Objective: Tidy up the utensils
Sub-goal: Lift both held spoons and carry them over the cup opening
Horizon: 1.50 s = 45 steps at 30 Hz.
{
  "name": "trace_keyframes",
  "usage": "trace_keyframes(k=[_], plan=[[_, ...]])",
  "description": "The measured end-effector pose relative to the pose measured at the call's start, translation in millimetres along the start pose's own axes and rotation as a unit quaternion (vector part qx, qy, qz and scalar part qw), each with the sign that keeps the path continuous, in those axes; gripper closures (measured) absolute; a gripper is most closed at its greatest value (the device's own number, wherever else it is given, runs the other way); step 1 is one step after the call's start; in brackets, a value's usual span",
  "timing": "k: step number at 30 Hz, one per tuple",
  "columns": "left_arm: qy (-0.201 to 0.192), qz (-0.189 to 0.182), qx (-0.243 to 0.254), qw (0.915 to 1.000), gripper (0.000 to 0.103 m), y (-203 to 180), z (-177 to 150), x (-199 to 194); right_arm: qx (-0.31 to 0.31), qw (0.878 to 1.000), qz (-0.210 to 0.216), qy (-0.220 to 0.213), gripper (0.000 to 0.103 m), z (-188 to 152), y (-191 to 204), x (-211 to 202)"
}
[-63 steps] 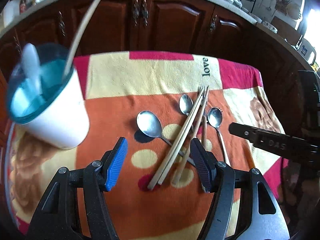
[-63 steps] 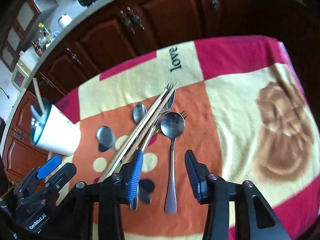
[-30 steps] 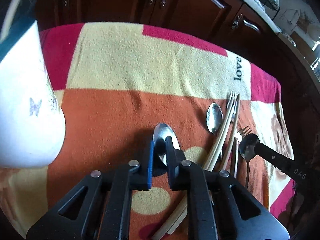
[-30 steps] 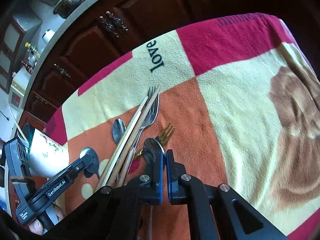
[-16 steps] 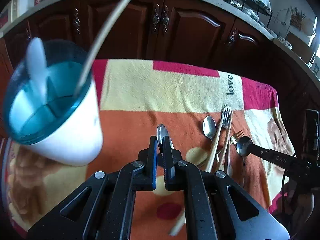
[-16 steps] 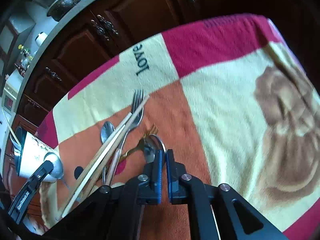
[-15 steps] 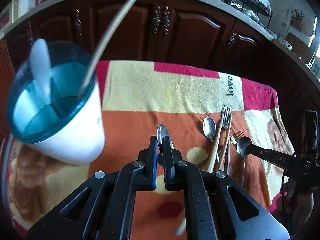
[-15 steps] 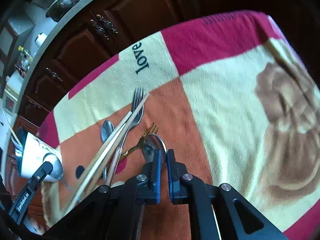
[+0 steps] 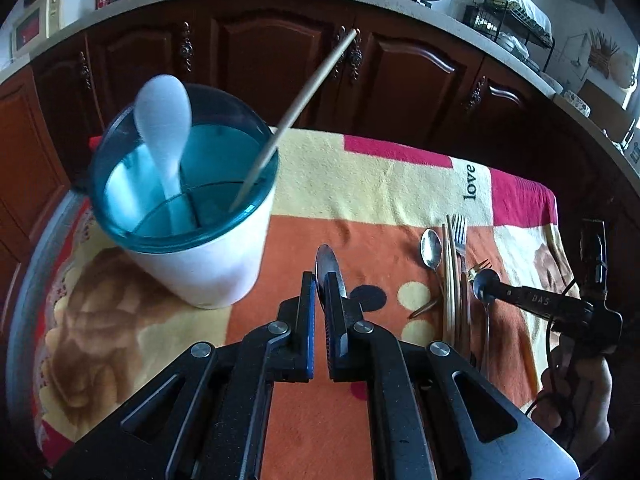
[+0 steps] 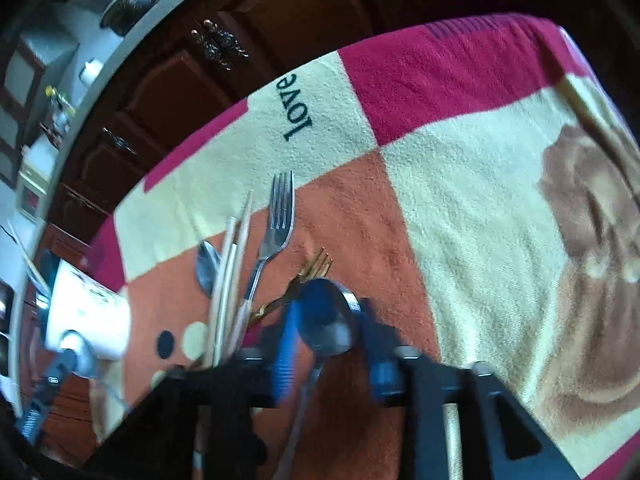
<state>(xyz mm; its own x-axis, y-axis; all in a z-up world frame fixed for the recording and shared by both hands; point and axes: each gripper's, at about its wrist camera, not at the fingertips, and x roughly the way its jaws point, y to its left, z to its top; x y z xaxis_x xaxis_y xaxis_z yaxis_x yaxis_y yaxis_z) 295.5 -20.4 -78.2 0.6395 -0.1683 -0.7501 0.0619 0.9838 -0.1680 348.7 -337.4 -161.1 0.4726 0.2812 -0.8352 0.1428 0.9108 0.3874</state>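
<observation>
My left gripper (image 9: 319, 280) is shut on a steel spoon (image 9: 326, 266) and holds it edge-up above the cloth, just right of the white utensil holder (image 9: 192, 216) with the teal rim. The holder has a white spoon (image 9: 164, 128) and a chopstick (image 9: 296, 100) in it. My right gripper (image 10: 326, 320) has its jaws apart in a blurred frame, with a second steel spoon (image 10: 324, 316) lying between them. Chopsticks (image 10: 230, 272), a steel fork (image 10: 278, 220), a small spoon (image 10: 206, 266) and a gold fork (image 10: 308, 272) lie on the cloth.
A red, cream and orange blanket (image 10: 460, 160) covers the table. Dark wooden cabinets (image 9: 280, 52) stand behind, under a counter with kitchenware. The right gripper also shows in the left wrist view (image 9: 532, 300), at the right of the utensil pile.
My left gripper has carried its spoon up and toward the holder, which now looms closer. My right gripper, shut on its spoon before, has opened its jaws.
</observation>
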Motion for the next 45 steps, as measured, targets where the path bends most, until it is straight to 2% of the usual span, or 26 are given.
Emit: trace_keyframes(k=[3, 6, 12, 17, 21, 24, 30, 37, 45], plan=[[-0.009, 0.002, -0.001, 1.0000, 0.101, 4.8, -0.8, -11.9, 0.015, 1.000, 0.008, -0.014, 0.101, -4.9, -1.3, -11.0], [-0.020, -0.001, -0.009, 0.9998, 0.102, 12.1, -1.4, -27.5, 0.021, 0.999, 0.001, -0.041, 0.101, -9.0, 0.2, -33.4], [-0.051, 0.009, -0.003, 0.9987, 0.102, 20.7, -1.3, -62.8, -0.014, 0.991, -0.041, -0.123, 0.101, -20.0, 30.9, -96.7], [-0.086, 0.019, 0.002, 0.9961, 0.102, 30.5, 1.8, -96.3, -0.064, 0.974, -0.065, -0.206, 0.101, -31.7, 81.9, -151.3], [-0.122, 0.032, 0.001, 0.9920, 0.102, 45.7, 14.7, -128.2, -0.101, 0.958, -0.051, -0.262, 0.101, -43.1, 134.1, -185.4], [-0.143, 0.039, -0.002, 0.9889, 0.102, 58.2, 30.0, -145.7, -0.128, 0.948, -0.028, -0.288, 0.101, -46.1, 172.3, -196.6], [-0.199, 0.073, 0.007, 0.9772, 0.102, 85.1, 64.9, -159.3, -0.167, 0.939, 0.005, -0.302, 0.101, -34.7, 236.3, -181.0], [-0.239, 0.127, 0.029, 0.9623, 0.102, 118.1, 92.5, -138.4, -0.182, 0.936, 0.022, -0.302, 0.101, -12.3, 298.7, -132.8], [-0.237, 0.133, 0.055, 0.9607, 0.102, 131.1, 88.3, -97.7, -0.187, 0.932, 0.007, -0.310, 0.101, -10.6, 330.2, -81.4]])
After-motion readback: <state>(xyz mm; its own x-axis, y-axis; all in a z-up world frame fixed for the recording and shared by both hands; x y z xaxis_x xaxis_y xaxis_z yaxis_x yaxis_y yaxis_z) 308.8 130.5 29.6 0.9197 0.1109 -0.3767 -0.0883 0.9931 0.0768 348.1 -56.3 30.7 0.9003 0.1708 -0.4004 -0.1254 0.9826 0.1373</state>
